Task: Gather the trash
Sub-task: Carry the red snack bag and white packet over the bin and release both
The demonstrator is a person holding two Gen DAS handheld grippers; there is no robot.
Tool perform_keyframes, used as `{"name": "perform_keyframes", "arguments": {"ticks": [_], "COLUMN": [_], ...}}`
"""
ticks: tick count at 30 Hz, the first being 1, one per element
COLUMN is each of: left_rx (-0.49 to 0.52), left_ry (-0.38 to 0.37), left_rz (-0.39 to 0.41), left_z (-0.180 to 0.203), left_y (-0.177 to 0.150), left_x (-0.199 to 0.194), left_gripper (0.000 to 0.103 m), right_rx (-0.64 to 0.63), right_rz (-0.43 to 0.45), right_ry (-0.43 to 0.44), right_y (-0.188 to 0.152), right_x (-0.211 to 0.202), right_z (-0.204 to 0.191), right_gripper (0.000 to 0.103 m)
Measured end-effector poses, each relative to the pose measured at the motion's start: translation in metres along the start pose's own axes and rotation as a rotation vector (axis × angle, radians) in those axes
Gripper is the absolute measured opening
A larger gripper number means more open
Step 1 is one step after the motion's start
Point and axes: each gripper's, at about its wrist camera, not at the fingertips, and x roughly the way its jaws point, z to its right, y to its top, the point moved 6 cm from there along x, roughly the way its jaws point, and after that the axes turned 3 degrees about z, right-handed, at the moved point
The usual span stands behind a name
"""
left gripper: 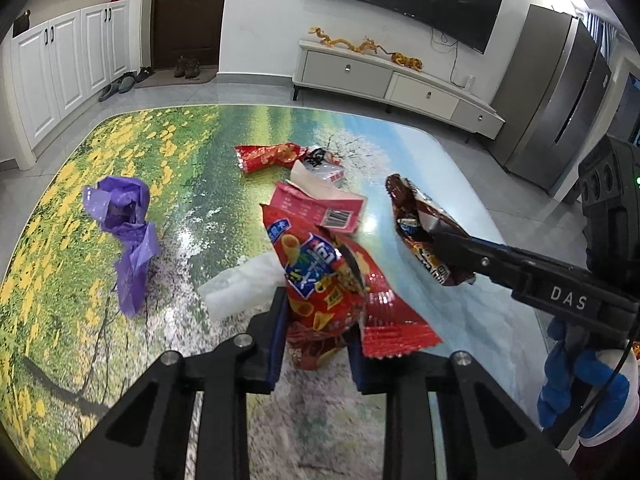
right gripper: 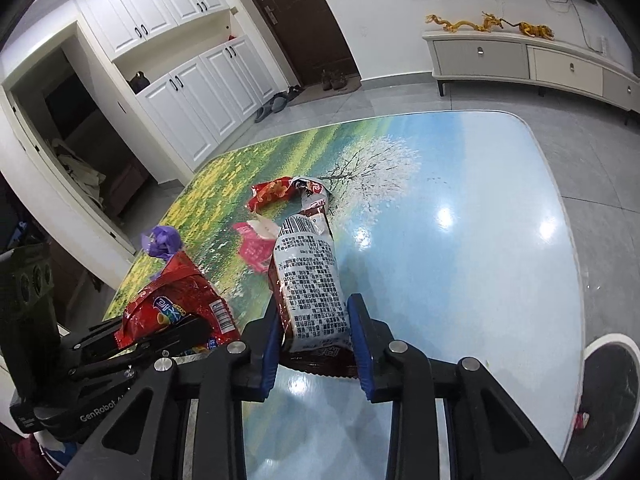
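My left gripper is shut on a red snack bag, which is lifted a little off the table with its top pointing away. In the right wrist view the same red snack bag shows at the left, pinched in the left gripper. My right gripper is shut on the lower end of a brown snack bag with a white printed back. The left wrist view shows that brown snack bag held up by the right gripper, above the table's right side.
More trash lies on the landscape-print table: a purple plastic bag, a white crumpled piece, a pink packet and a red wrapper. A dark round container stands on the floor beyond the table's right edge.
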Motion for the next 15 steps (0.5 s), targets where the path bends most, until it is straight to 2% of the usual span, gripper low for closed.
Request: {"name": "perform_keyframes", "arguments": {"ticks": [8,15], "left_rx": [0.019,0.086], "left_ry": [0.000,-0.034], "left_rz": [0.025,0.048], "left_z": [0.013,0.052], "left_y": [-0.002,0.010], "left_x": [-0.028,-0.043], "left_gripper": [0.025,0.025], "right_rx": [0.032,0.091], "right_rz": [0.069,0.165], "right_ry": [-0.011,-0.041], "right_y": [-0.007,-0.007], "right_x": [-0.043,-0.094], "right_z": [0.007,0.035], "right_gripper": [0.030,0.030]}}
